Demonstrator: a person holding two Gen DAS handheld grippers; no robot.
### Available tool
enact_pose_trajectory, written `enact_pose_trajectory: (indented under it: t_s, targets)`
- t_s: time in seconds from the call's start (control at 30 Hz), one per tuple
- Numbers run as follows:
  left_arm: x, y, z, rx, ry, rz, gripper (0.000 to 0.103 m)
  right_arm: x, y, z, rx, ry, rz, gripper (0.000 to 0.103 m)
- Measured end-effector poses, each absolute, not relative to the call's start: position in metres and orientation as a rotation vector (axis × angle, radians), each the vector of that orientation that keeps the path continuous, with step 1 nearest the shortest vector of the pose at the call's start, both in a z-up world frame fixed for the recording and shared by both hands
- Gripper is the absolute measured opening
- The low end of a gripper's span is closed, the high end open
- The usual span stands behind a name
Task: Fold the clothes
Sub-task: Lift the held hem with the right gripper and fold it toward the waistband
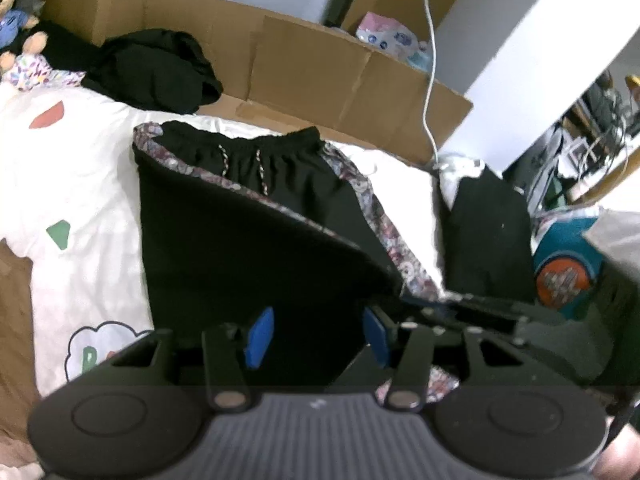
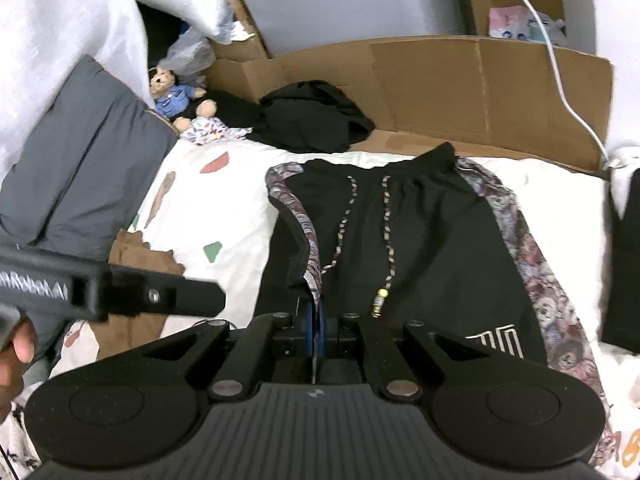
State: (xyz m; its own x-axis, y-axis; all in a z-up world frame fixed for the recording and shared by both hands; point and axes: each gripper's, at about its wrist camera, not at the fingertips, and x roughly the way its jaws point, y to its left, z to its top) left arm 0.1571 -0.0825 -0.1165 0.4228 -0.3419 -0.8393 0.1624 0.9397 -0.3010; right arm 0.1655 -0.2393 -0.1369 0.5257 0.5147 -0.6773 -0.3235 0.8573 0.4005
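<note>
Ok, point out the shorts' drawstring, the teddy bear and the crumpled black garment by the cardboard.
drawstring (image 2: pixel 387 236): right wrist view, midway along the right-hand cord.
teddy bear (image 2: pixel 173 95): right wrist view, on its blue shirt.
crumpled black garment (image 1: pixel 154 70): left wrist view, middle of the heap.
</note>
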Motion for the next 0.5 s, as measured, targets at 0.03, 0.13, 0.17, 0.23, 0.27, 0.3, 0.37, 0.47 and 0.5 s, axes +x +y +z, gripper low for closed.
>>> enact_pose_trajectory:
  t_s: [0.03,0.13,0.17,0.23,0.27,0.3,0.37,0.47,0.5]
  targets:
    - [0.156,-0.083,-0.118,-0.183,1.093,-0.321,0.054,0.165,-0.244,-0.137,0.239,0.885,0.501,0.003]
    - [0.155,-0.09,-0.126,-0.168,1.112,-0.313,0.054,0.164,-0.258,-0.14,0.25,0.887,0.483,0.003]
    - [0.155,-0.092,-0.128,-0.173,1.121,-0.313,0.053,0.164,-0.261,-0.141,0.252,0.888,0.481,0.003]
    - [0.155,-0.095,-0.132,-0.183,1.14,-0.312,0.053,0.162,-0.27,-0.142,0.248,0.89,0.47,0.003]
    - [0.155,-0.096,-0.134,-0.188,1.149,-0.312,0.053,0.161,-0.273,-0.143,0.246,0.89,0.466,0.003]
    - [0.154,-0.097,-0.135,-0.182,1.151,-0.31,0.053,0.161,-0.276,-0.143,0.246,0.89,0.464,0.003]
    - [0.152,-0.1,-0.138,-0.166,1.159,-0.309,0.053,0.16,-0.283,-0.143,0.244,0.889,0.456,0.003]
    - [0.148,-0.1,-0.142,-0.15,1.173,-0.307,0.054,0.158,-0.295,-0.142,0.243,0.888,0.434,0.002]
    - [0.147,-0.1,-0.145,-0.146,1.179,-0.305,0.054,0.158,-0.299,-0.142,0.243,0.889,0.425,0.002]
